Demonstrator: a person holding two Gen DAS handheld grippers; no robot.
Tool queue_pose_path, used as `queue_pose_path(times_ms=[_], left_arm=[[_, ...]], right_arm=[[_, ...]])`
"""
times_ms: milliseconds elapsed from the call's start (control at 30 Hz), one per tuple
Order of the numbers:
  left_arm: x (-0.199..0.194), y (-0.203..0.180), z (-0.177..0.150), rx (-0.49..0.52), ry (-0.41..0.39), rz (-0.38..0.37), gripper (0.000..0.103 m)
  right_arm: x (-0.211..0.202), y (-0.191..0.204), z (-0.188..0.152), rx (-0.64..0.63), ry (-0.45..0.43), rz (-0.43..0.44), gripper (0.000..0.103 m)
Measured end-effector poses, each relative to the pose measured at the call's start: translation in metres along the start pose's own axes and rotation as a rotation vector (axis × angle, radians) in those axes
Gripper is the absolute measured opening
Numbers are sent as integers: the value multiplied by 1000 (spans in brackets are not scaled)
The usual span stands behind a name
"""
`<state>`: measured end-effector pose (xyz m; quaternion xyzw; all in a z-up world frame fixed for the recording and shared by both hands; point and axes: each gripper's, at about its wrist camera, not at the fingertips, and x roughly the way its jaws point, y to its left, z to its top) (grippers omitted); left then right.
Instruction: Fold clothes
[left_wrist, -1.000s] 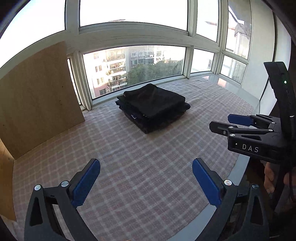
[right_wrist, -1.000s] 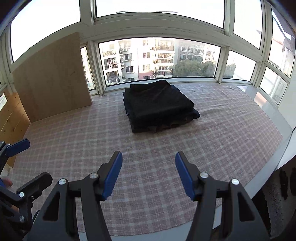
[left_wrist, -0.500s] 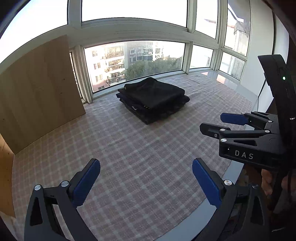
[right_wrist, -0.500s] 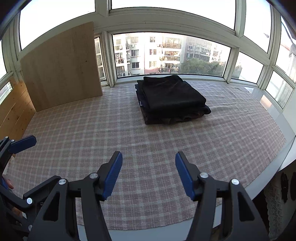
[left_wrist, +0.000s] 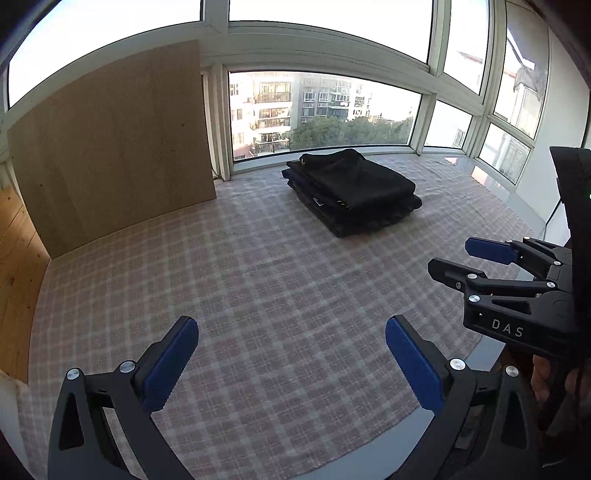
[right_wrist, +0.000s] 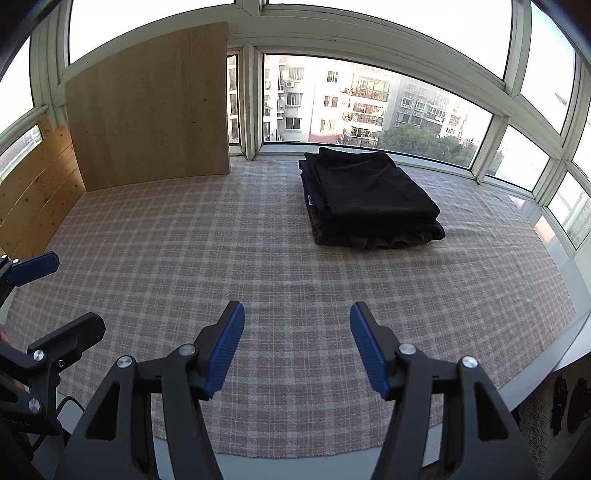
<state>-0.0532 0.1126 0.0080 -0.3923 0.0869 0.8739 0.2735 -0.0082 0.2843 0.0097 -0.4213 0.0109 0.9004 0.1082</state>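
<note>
A stack of folded dark clothes (left_wrist: 351, 195) lies on the checked tablecloth (left_wrist: 258, 288) at the far side near the window; it also shows in the right wrist view (right_wrist: 369, 199). My left gripper (left_wrist: 291, 332) is open and empty, over the near part of the cloth, well short of the stack. My right gripper (right_wrist: 297, 325) is open and empty too, over the near edge of the table. The right gripper also shows in the left wrist view (left_wrist: 458, 258), at the right. The left gripper's fingers (right_wrist: 35, 266) show at the left edge of the right wrist view.
A wooden board (left_wrist: 110, 147) leans against the window at the back left, also in the right wrist view (right_wrist: 151, 107). Wooden slats (right_wrist: 33, 192) line the left side. Windows ring the table. The table's rounded front edge (right_wrist: 535, 380) is close below the grippers.
Both grippers have swung to the left and drawn back, so the stack now sits further right and further away in both views. Both stay open and empty.
</note>
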Motion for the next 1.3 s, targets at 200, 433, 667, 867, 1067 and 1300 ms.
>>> queue_pose_path(times_ms=[200, 433, 667, 867, 1067, 1300], left_arm=[[-1, 6, -7, -15, 14, 33, 102], [-3, 7, -11, -18, 27, 56, 102], [-5, 9, -19, -35, 42, 61, 102], [-9, 10, -22, -31, 38, 73, 102], [-12, 11, -22, -23, 24, 73, 102], [-16, 11, -21, -20, -4, 79, 102]], right_arm=[[7, 10, -3, -26, 24, 40, 59], [11, 12, -6, -22, 38, 65, 59], [9, 16, -10, -24, 42, 69, 59], [7, 20, -15, -21, 49, 75, 59], [8, 22, -16, -19, 59, 74, 59], [7, 20, -16, -15, 58, 69, 59]])
